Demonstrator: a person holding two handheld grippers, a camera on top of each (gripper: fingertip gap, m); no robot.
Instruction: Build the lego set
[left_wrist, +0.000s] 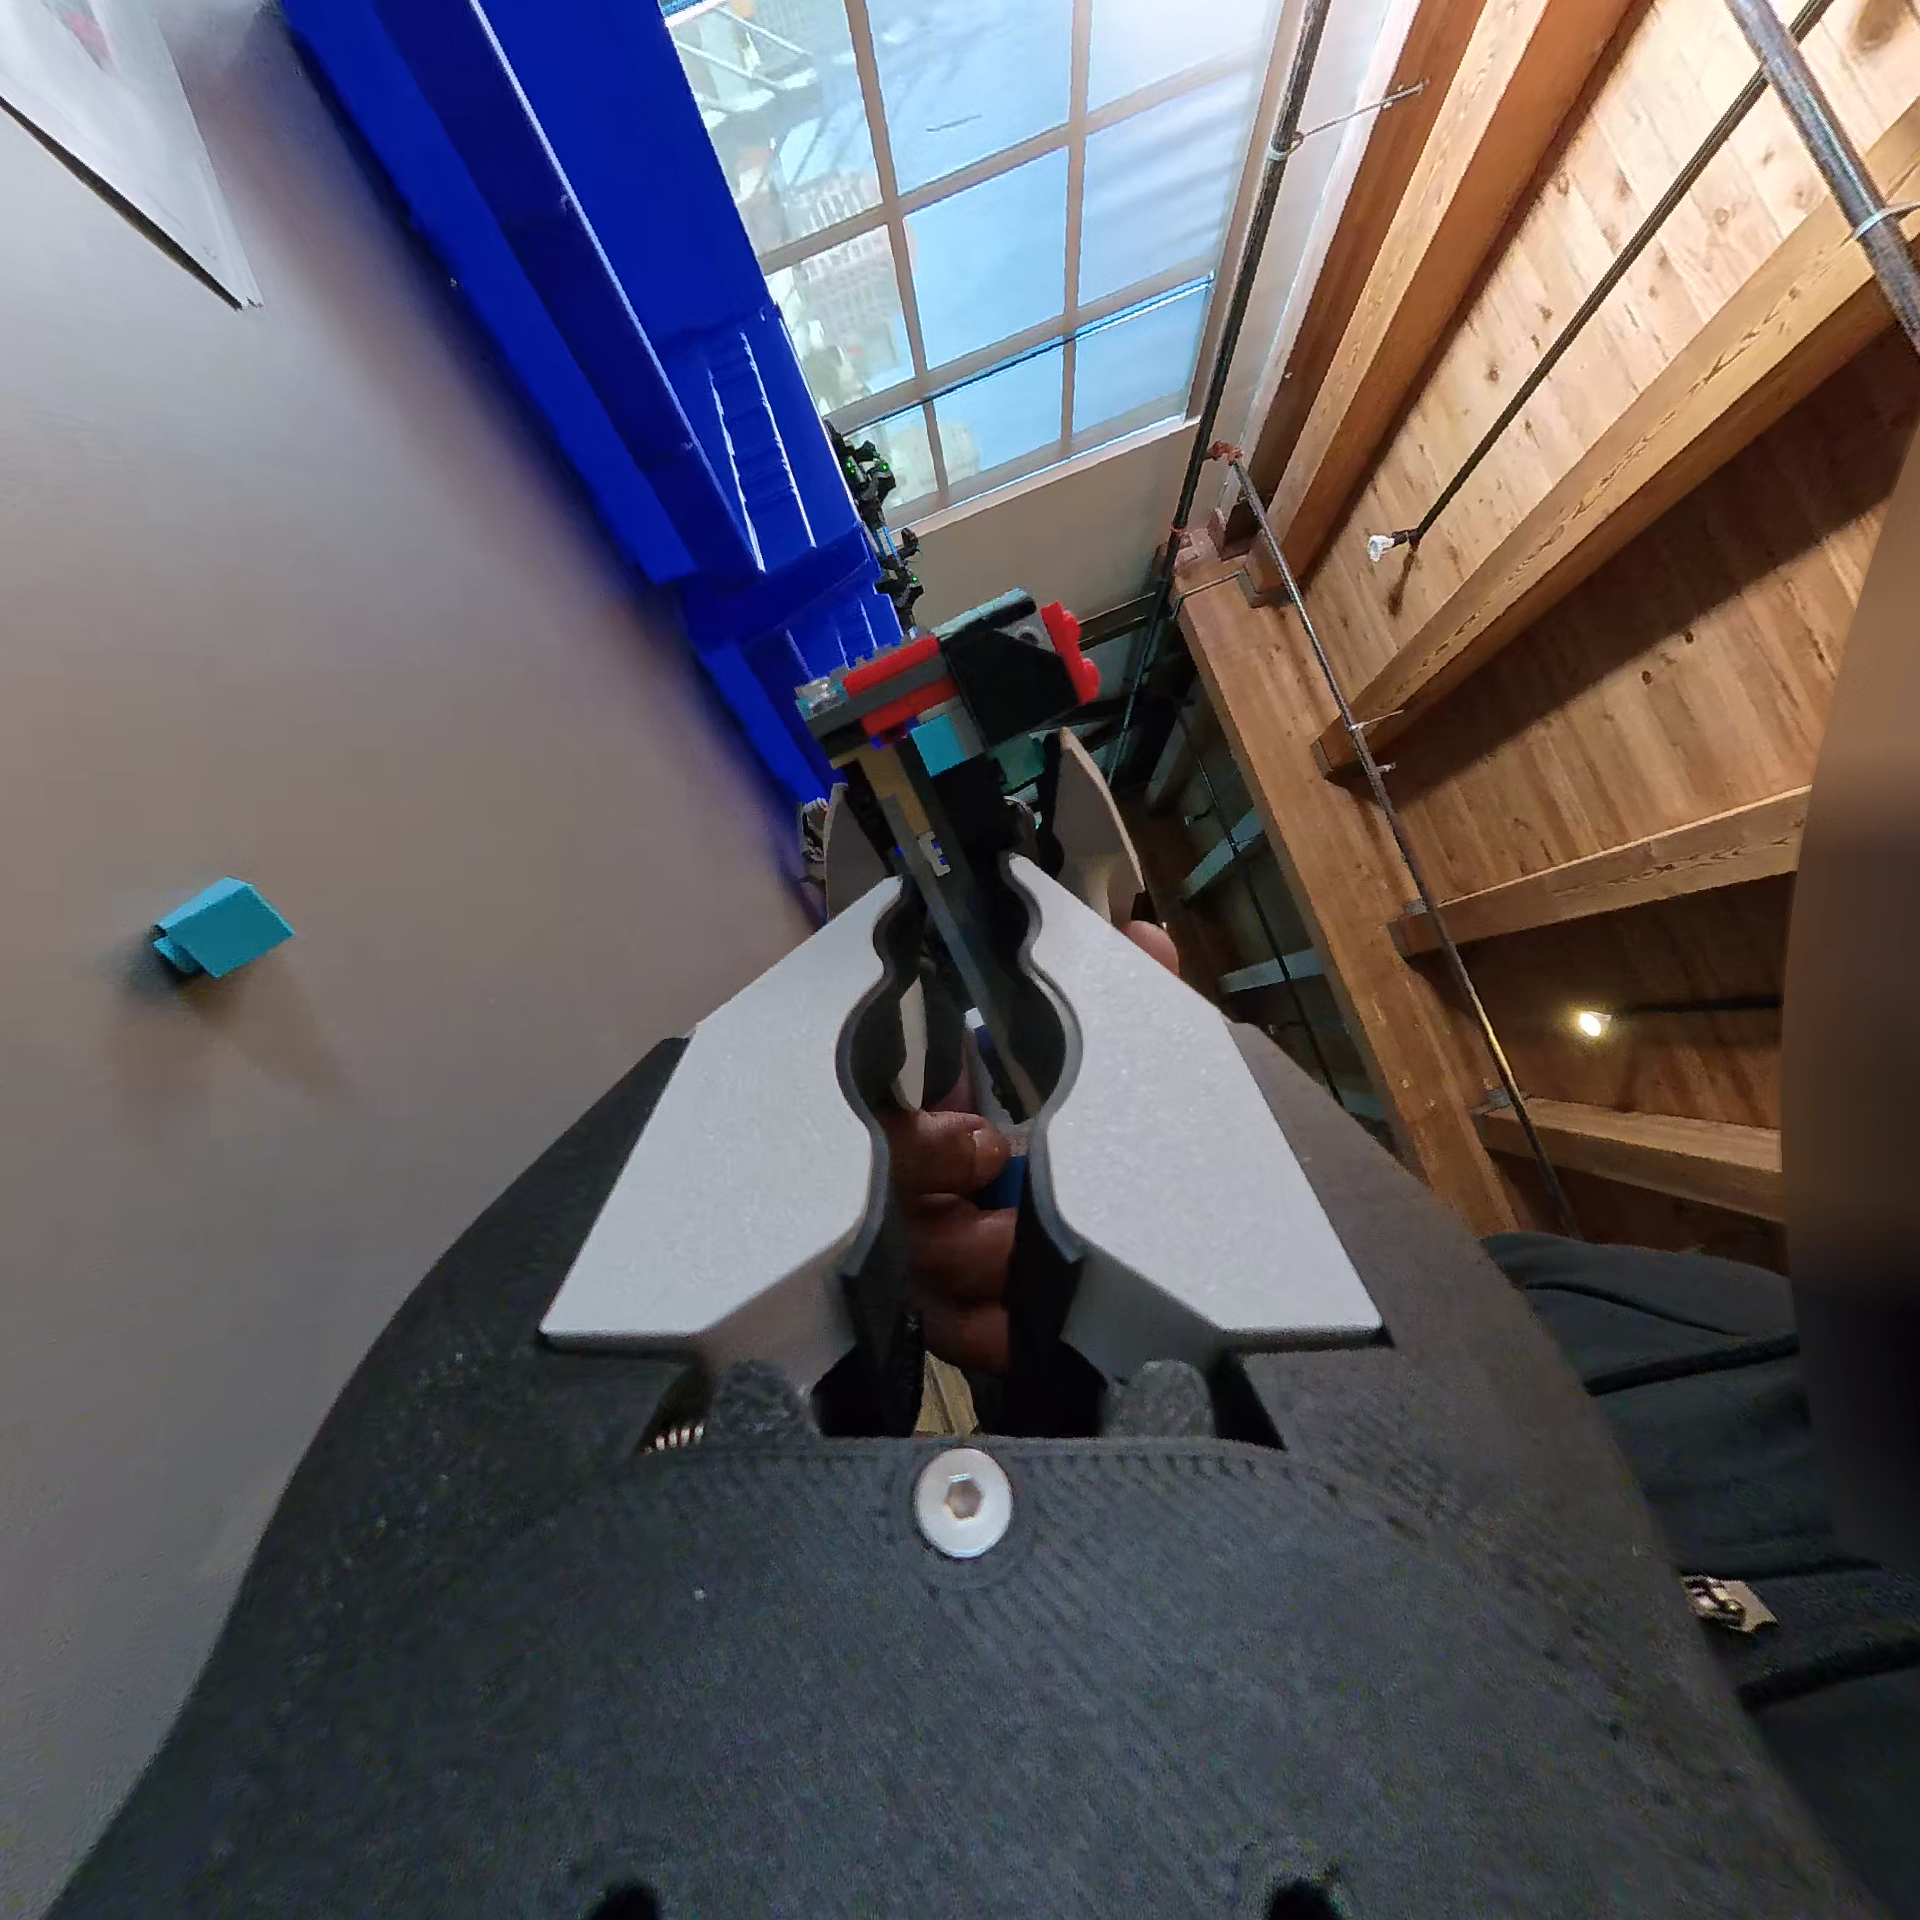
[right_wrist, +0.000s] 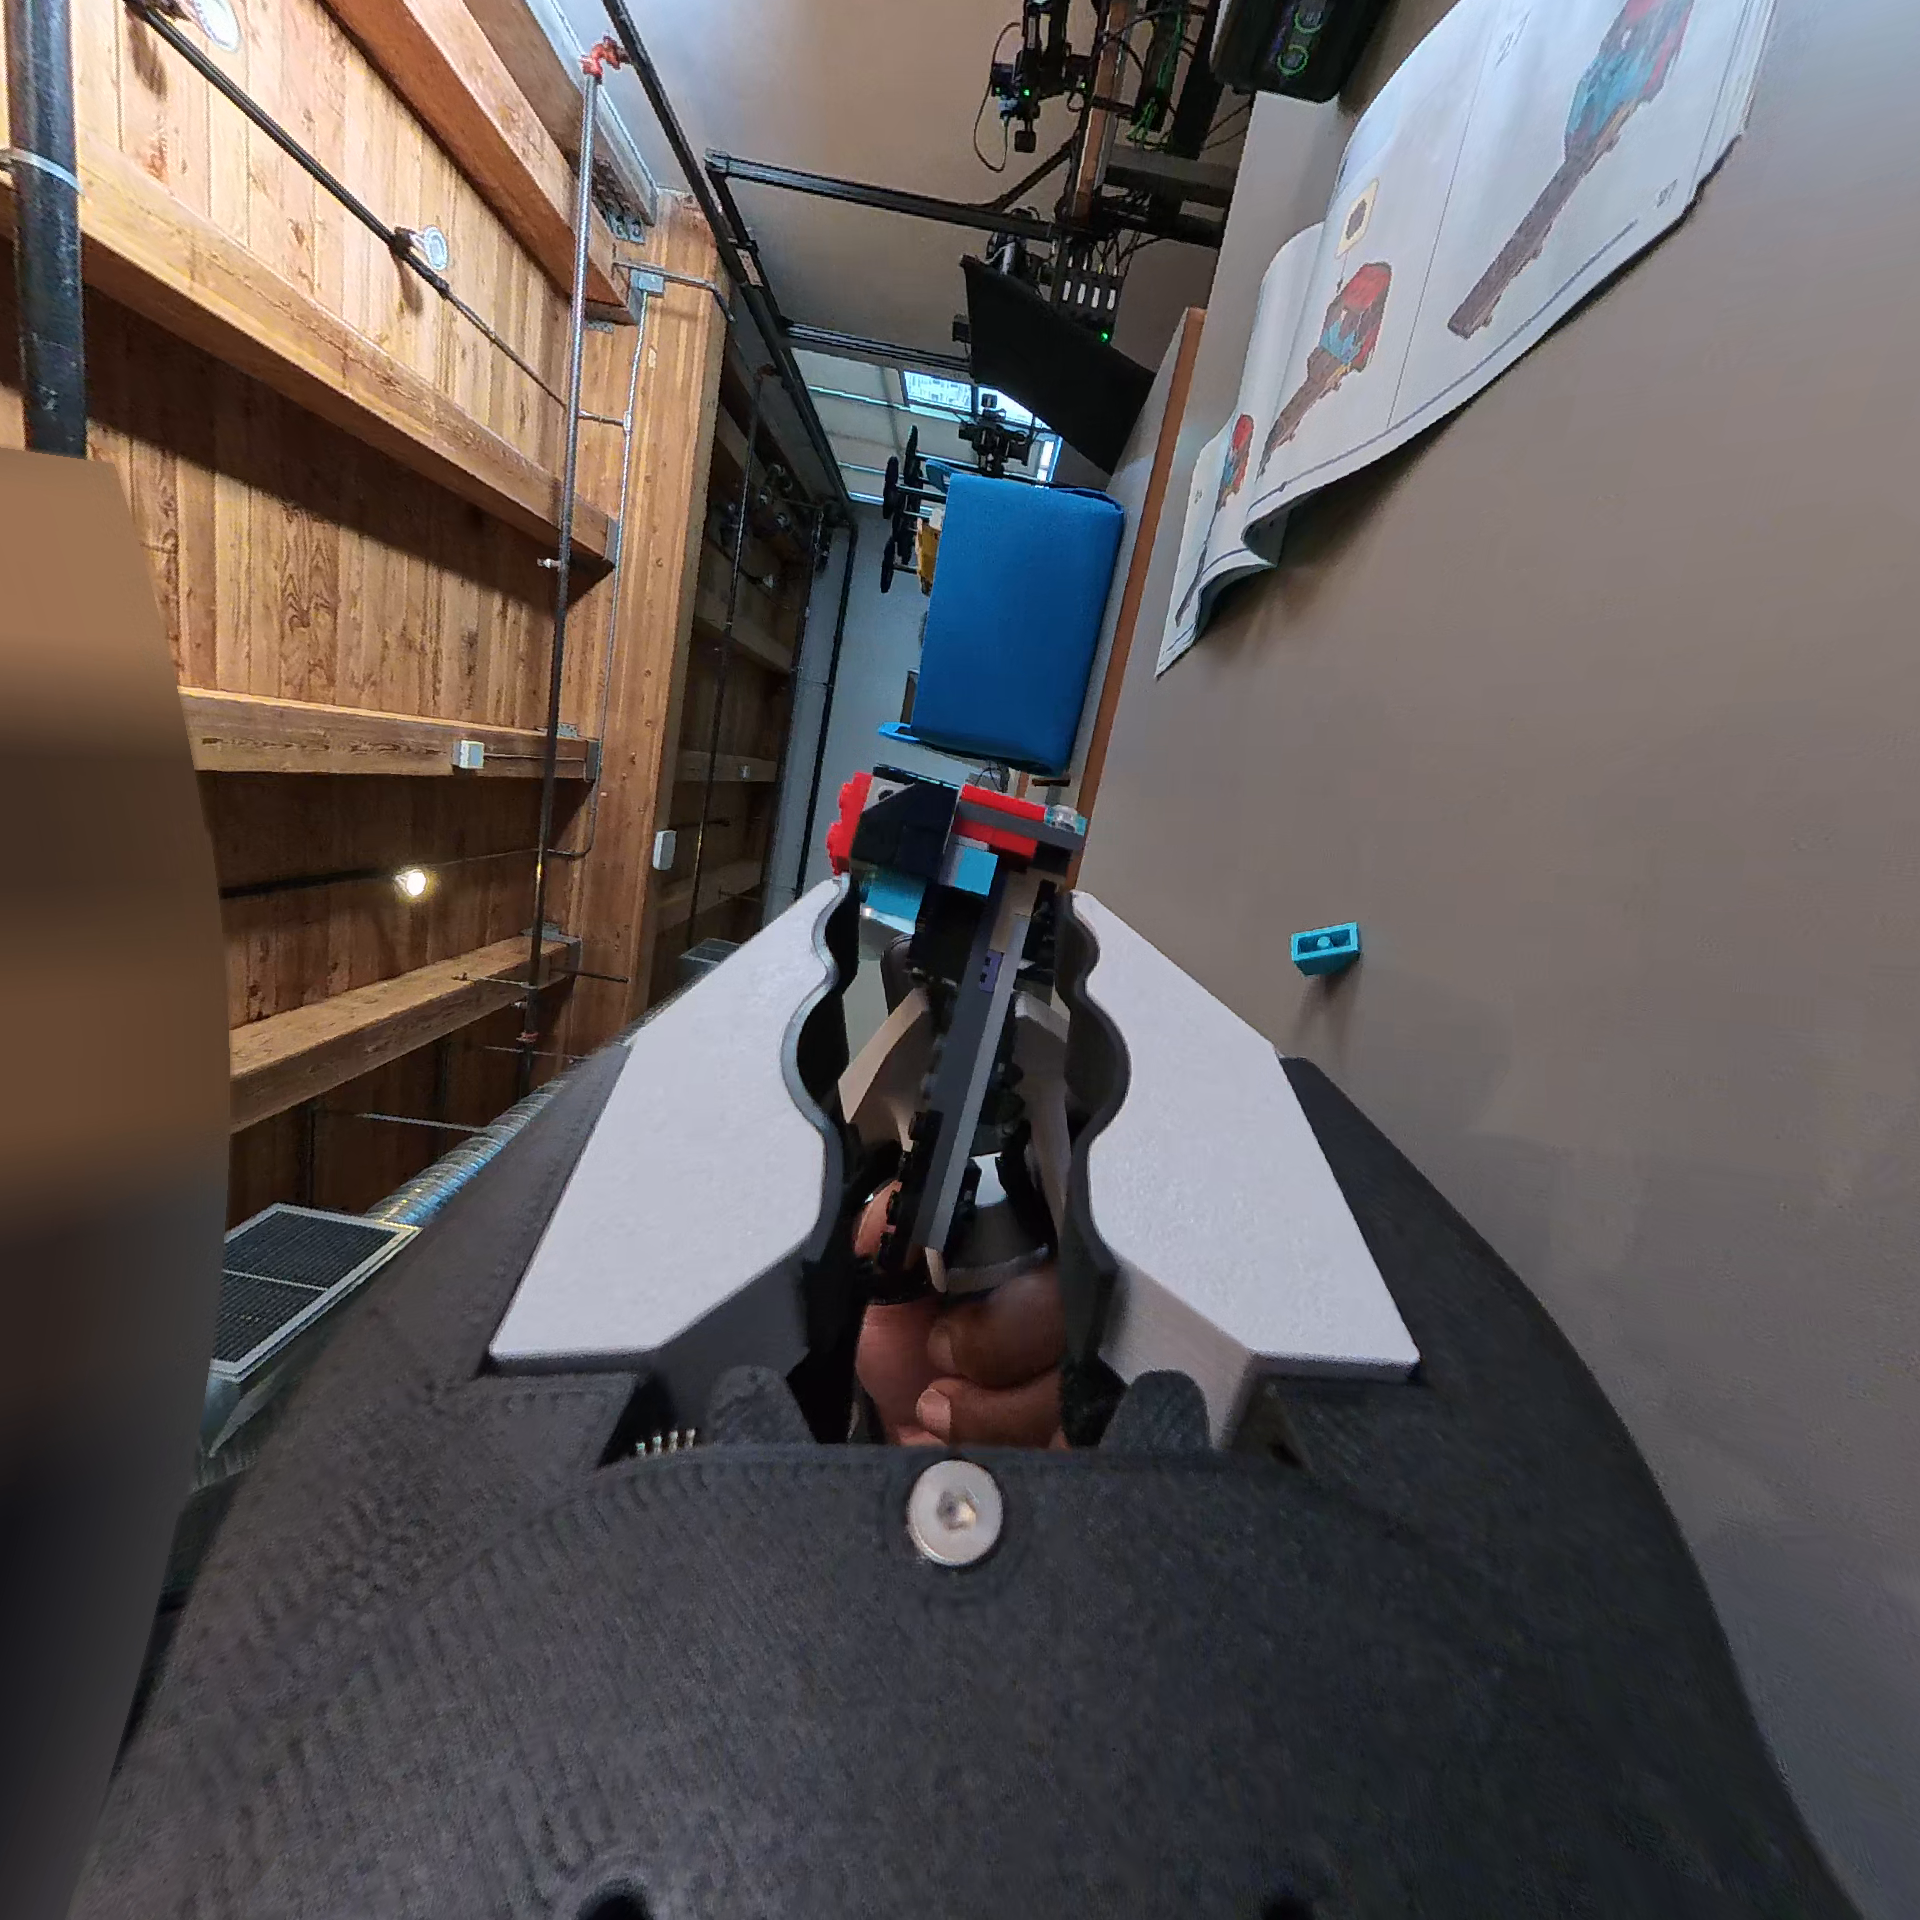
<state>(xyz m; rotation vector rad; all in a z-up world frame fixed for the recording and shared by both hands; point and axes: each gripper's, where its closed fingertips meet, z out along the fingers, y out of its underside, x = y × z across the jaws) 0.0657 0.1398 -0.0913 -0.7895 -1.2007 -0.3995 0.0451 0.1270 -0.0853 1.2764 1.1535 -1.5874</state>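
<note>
We see first the grey-brown matte table (right_wrist: 1558, 831), which fills one side of both tilted views. On it lies an open paper instruction booklet with coloured drawings (right_wrist: 1455, 343), and a bright blue plastic bin (left_wrist: 582, 312) stands at its far side. Our left tool (left_wrist: 961, 883) has its grey fingers pressed onto the long dark stem of the half-built lego model of black, grey, red and teal bricks (left_wrist: 956, 686), which is lifted above the table. Our right tool (right_wrist: 956, 904) is half spread; the same model passes between its fingers, but we cannot tell if they touch it. One small teal lego brick (right_wrist: 1325, 948) lies alone on the table, apart from the model.
</note>
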